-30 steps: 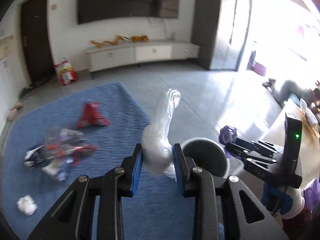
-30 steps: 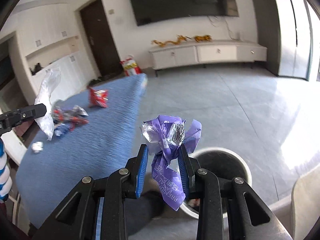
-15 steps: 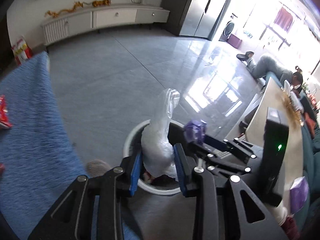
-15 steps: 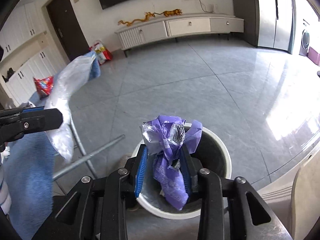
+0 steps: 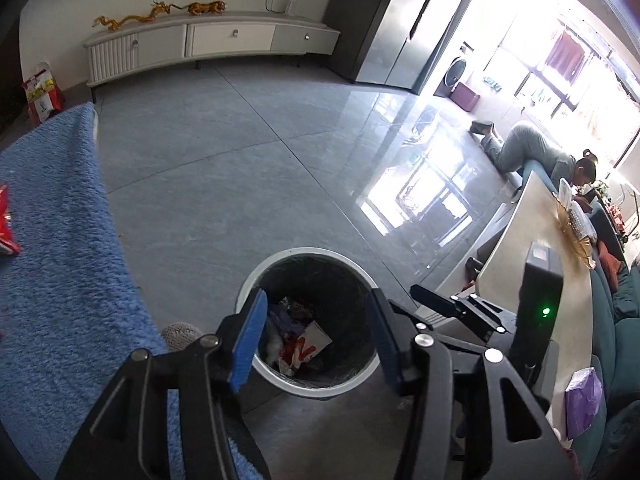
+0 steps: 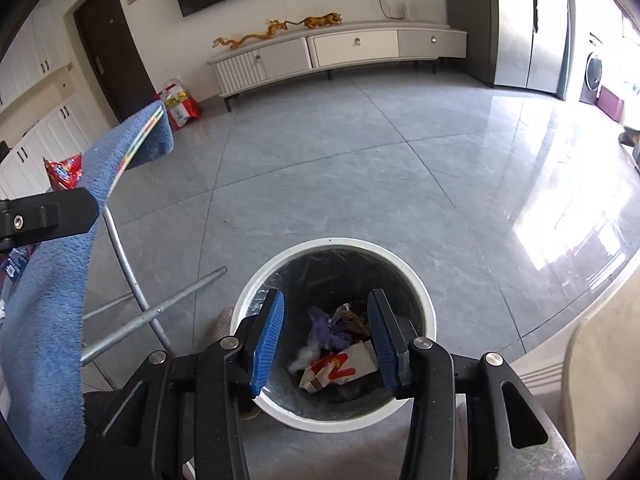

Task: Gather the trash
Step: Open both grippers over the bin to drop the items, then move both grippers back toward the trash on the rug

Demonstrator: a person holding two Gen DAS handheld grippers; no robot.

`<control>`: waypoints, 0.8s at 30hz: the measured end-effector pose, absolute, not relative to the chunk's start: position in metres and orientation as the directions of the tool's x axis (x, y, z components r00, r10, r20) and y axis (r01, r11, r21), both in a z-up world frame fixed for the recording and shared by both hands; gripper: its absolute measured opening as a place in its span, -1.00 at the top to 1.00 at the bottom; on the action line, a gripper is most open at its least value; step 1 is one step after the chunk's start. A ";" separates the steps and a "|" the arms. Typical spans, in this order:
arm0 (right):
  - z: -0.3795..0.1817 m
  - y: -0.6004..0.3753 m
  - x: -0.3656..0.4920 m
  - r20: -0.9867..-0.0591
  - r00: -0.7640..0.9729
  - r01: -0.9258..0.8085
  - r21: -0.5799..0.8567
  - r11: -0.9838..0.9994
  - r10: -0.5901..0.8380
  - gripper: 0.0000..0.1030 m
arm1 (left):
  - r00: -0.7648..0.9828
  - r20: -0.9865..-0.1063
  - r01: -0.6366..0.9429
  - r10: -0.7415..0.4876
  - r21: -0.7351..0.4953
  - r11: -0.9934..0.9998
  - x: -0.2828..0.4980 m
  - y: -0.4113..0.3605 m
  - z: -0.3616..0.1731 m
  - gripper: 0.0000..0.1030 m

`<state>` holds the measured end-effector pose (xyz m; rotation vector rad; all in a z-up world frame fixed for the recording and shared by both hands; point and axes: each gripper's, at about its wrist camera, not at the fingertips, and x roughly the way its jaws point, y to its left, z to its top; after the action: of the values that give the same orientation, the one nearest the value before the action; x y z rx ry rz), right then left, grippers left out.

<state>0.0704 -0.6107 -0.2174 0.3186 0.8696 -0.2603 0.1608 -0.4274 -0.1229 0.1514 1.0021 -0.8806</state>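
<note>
Drop step judged done: left gripper and right gripper are held agape and empty over the waste bin at lower centre, purple wrapper inside; red packet at left on the blue-covered bench is to be fetched next.

the red wrapper is cut off by the left edge; the trash bin floor stays mostly hidden.

We see a white TV cabinet against the wall, 2 gold dragon figures on top, and possibly a washing machine far right.
</note>
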 end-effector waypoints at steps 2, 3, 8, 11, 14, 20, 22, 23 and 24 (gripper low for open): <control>-0.208 -0.608 0.065 -0.767 0.634 0.348 0.169 0.922 -0.099 0.15 | 0.275 -0.769 0.698 -0.577 -0.253 0.670 0.156 -0.416 -0.112 0.04; -0.201 -0.606 0.063 -0.759 0.643 0.346 0.170 0.923 -0.101 0.15 | 0.289 -0.762 0.696 -0.579 -0.248 0.674 0.155 -0.411 -0.107 0.04; -0.163 -0.586 0.049 -0.708 0.696 0.319 0.162 0.934 -0.115 0.13 | 0.409 -0.693 0.684 -0.594 -0.198 0.702 0.140 -0.375 -0.073 0.04; -0.142 -0.575 0.040 -0.678 0.726 0.299 0.156 0.941 -0.119 0.10 | 0.459 -0.656 0.679 -0.600 -0.176 0.712 0.129 -0.351 -0.053 0.04; -0.118 -0.560 0.033 -0.644 0.755 0.277 0.140 0.951 -0.125 0.07 | 0.500 -0.627 0.680 -0.598 -0.144 0.719 0.117 -0.327 -0.036 0.03; -0.069 -0.524 0.021 -0.578 0.806 0.223 0.099 0.970 -0.126 0.05 | 0.588 -0.560 0.645 -0.584 -0.111 0.756 0.094 -0.265 -0.009 -0.19; -0.056 -0.510 0.020 -0.565 0.816 0.205 0.083 0.975 -0.123 0.04 | 0.615 -0.537 0.629 -0.578 -0.108 0.770 0.089 -0.244 -0.003 -0.21; -0.051 -0.503 0.020 -0.560 0.820 0.196 0.074 0.978 -0.122 0.04 | 0.627 -0.527 0.621 -0.574 -0.107 0.777 0.087 -0.233 -0.001 -0.25; -0.047 -0.496 0.021 -0.556 0.822 0.187 0.064 0.980 -0.121 0.03 | 0.639 -0.519 0.611 -0.569 -0.108 0.784 0.085 -0.222 0.000 -0.26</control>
<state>0.0207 -0.4957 -0.0467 0.1172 0.5828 -0.1641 0.0850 -0.2222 0.0002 0.0799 0.5637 -0.6737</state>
